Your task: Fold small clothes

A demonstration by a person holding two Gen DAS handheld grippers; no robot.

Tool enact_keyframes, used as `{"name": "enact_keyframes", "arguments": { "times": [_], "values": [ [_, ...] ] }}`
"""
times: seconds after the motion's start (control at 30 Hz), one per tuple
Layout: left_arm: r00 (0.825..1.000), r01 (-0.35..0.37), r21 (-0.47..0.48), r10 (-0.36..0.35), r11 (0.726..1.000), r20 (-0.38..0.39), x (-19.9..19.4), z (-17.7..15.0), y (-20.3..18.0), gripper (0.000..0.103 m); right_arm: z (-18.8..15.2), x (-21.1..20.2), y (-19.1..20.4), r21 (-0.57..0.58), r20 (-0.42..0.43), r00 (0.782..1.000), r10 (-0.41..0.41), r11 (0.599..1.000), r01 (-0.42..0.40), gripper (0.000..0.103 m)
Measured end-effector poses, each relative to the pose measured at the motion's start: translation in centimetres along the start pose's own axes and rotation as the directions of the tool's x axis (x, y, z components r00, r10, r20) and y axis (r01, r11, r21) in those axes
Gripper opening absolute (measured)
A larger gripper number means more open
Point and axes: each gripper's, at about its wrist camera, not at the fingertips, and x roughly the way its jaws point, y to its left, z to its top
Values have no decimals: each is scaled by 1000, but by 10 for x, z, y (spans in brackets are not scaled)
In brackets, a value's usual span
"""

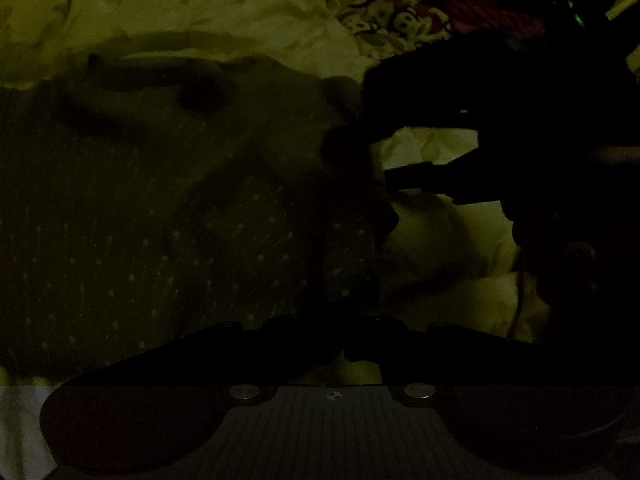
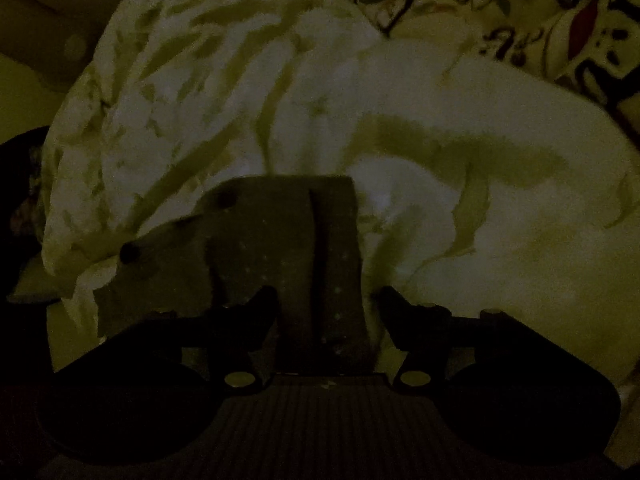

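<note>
Right gripper (image 2: 326, 304) tilts down, fingers apart astride the dotted garment (image 2: 280, 232); left fingers' state unclear.

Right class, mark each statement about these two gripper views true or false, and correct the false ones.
1. The garment is dark with pale dots. True.
2. It lies on a bare wooden table. False: it lies on a pale wrinkled sheet.
3. A strip of the garment runs between the right gripper's fingers. True.
4. The cartoon-print fabric covers the garment. False: it lies apart, at the far side of the sheet.
</note>
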Motion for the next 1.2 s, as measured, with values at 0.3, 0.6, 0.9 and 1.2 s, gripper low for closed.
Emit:
{"name": "enact_keyframes", "arguments": {
  "times": [0.3, 0.6, 0.9, 1.2],
  "values": [
    [1000, 18, -24, -18, 1000, 11, -7, 0, 3, 71, -14, -15, 5, 2, 77, 997, 7, 1000, -8, 17],
    [998, 15, -32, -13, 999, 62, -44, -3, 15, 71, -22, -43, 37, -31, 135, 989, -60, 997, 65, 10],
    [992, 3, -101, 9, 995, 123, -79, -3, 50, 68, -35, -53, 105, -142, 164, 986, 27, 990, -4, 9],
    [972, -76, -279, 134, 957, 194, -128, -24, 128, 58, -49, -23, 179, -233, 109, 989, 97, 970, -69, 9]
  ]
}}
